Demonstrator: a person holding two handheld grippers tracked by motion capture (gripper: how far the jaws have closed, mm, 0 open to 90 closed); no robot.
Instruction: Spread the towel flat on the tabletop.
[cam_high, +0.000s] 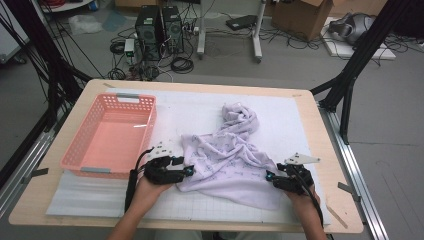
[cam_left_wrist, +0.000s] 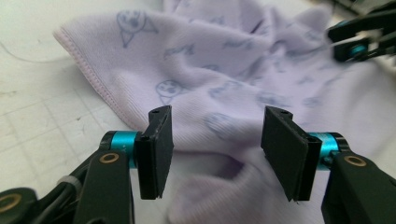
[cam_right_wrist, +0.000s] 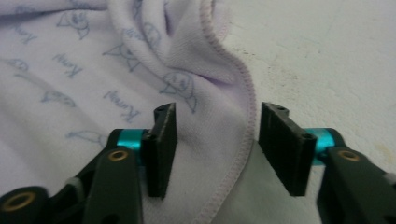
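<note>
Lilac cloth (cam_high: 227, 160) between wide-open left gripper (cam_left_wrist: 215, 149) and right gripper (cam_right_wrist: 217, 147).

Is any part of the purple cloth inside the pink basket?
No, the purple cloth lies crumpled on the white mat, to the right of the pink basket.

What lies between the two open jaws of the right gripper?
In the right gripper view, the stitched hem of the lilac printed cloth runs between the open jaws of the right gripper, over the white mat.
</note>
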